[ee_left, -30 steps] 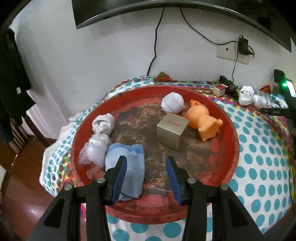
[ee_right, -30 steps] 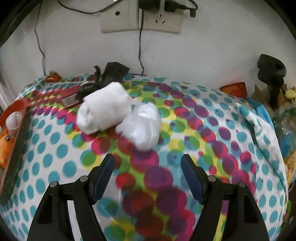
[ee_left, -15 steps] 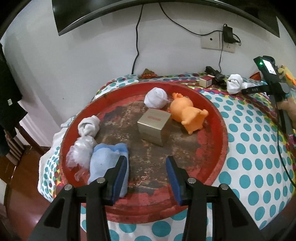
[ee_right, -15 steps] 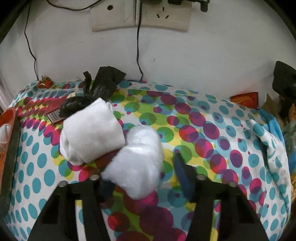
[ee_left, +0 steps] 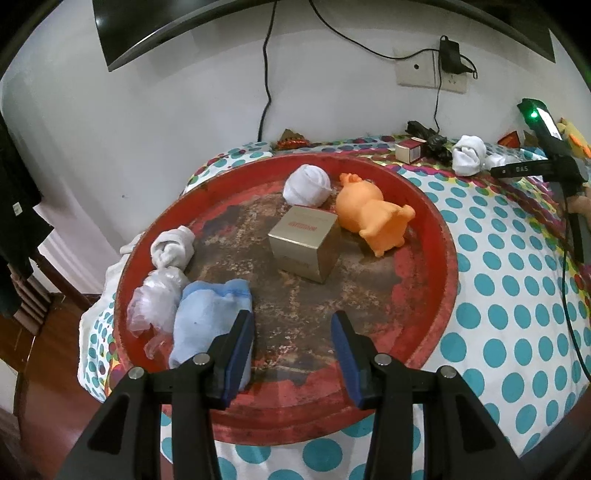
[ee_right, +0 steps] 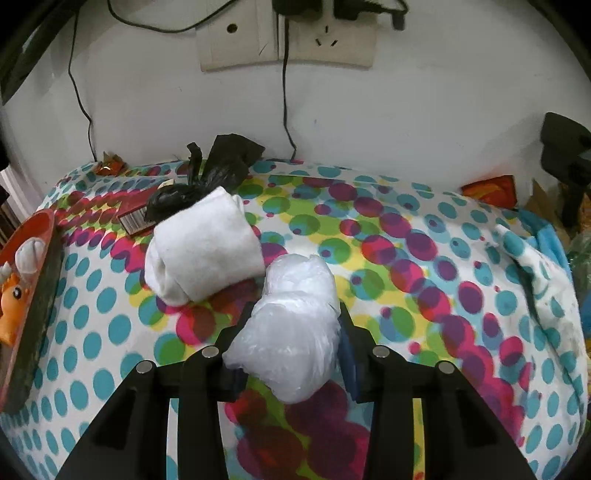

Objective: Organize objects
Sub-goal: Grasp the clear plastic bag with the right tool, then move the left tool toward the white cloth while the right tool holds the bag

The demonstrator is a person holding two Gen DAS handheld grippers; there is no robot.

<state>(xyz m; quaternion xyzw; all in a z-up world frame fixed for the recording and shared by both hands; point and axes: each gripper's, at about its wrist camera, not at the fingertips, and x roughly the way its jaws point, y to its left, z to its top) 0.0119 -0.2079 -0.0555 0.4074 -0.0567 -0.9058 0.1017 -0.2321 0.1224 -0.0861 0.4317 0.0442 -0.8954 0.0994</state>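
My right gripper is shut on a crumpled clear plastic bag on the dotted cloth. A rolled white sock lies just left of it, touching it. My left gripper is open and empty over the near rim of a round red tray. The tray holds a gold box, an orange toy, a white sock ball, a knotted white sock, a clear plastic bag and a blue sock.
A black plastic bag and a small red box lie behind the white sock near the wall. Cables hang from wall sockets. The tray's edge shows at left in the right wrist view. The right gripper's body shows far right.
My right gripper moved forward onto the plastic bag and closed on it. The left gripper drew back a little and stayed open over the tray.
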